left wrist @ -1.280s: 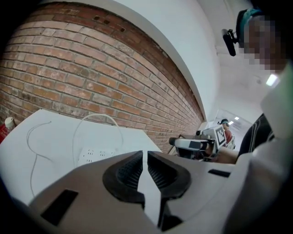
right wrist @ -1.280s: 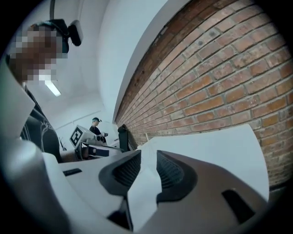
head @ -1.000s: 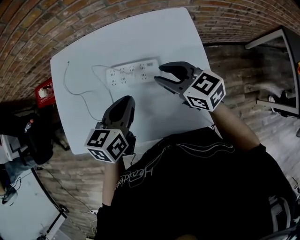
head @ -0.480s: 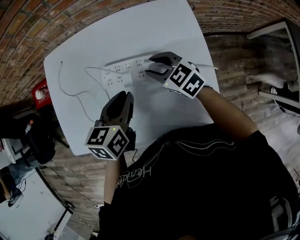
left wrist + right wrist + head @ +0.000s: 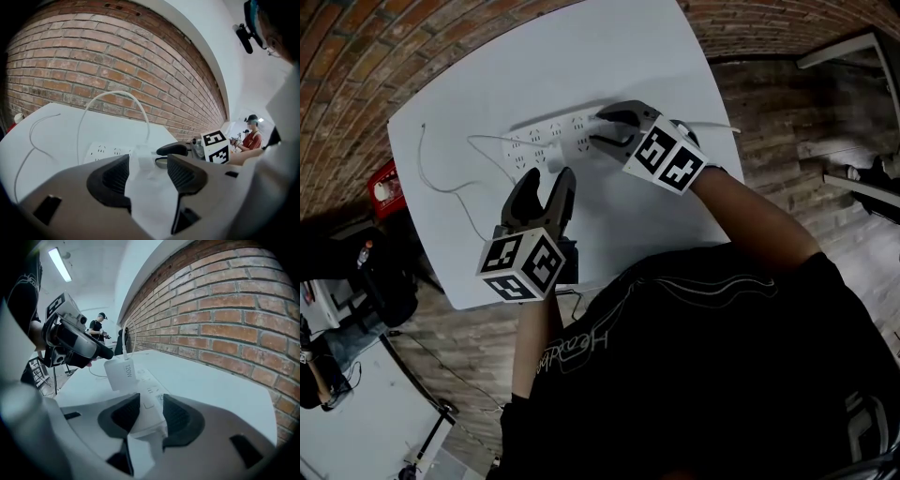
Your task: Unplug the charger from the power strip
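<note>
A white power strip (image 5: 546, 139) lies across the white table (image 5: 628, 56). A white charger (image 5: 553, 161) marked 120W (image 5: 123, 373) stands plugged into it, and its thin cable (image 5: 112, 96) arcs upward. My left gripper (image 5: 548, 178) is open just short of the charger (image 5: 140, 153). Its jaws have just been opening, and nothing is pressed between them. My right gripper (image 5: 596, 131) is at the strip's right end. Its jaws have just been closing, and the pads (image 5: 124, 413) press on that end of the strip (image 5: 147, 411).
The charger's thin white cable (image 5: 450, 183) trails over the table's left part. The strip's own cord (image 5: 717, 127) runs off the right edge. A red object (image 5: 384, 187) sits on the floor at left and a metal frame (image 5: 844, 52) at upper right. Other people stand far behind.
The right gripper came down onto the strip's right end. The left gripper went from shut to open and moved forward toward the charger.
</note>
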Available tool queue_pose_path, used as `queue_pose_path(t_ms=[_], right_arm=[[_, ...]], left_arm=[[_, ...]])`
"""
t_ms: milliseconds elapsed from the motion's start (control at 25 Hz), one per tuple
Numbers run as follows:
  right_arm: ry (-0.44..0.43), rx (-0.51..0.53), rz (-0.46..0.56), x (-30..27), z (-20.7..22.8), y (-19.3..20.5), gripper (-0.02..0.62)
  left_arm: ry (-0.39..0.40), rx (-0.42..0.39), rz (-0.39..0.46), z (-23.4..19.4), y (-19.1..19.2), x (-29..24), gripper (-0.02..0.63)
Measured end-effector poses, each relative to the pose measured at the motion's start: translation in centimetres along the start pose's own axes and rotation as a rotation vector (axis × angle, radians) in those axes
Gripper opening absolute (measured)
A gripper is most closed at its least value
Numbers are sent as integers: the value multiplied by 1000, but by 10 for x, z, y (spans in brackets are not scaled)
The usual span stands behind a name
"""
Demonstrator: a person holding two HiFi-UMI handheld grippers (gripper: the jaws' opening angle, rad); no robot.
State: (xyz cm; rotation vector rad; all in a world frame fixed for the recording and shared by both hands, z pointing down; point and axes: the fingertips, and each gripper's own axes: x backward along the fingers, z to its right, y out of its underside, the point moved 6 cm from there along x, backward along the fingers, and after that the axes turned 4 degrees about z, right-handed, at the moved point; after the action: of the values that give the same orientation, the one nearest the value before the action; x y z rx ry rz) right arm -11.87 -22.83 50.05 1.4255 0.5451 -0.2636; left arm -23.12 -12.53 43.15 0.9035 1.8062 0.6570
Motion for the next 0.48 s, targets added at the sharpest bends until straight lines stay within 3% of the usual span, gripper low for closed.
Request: queue_pose_path(t_ms=[360,480], right_arm=[[11,8,33,1,-1,2,133],[12,9,47,-1,-1,2,133]], left_arm=[[-86,-31,2,1,7,-23,241],[-124,-82,-4,0,11,-30,241]])
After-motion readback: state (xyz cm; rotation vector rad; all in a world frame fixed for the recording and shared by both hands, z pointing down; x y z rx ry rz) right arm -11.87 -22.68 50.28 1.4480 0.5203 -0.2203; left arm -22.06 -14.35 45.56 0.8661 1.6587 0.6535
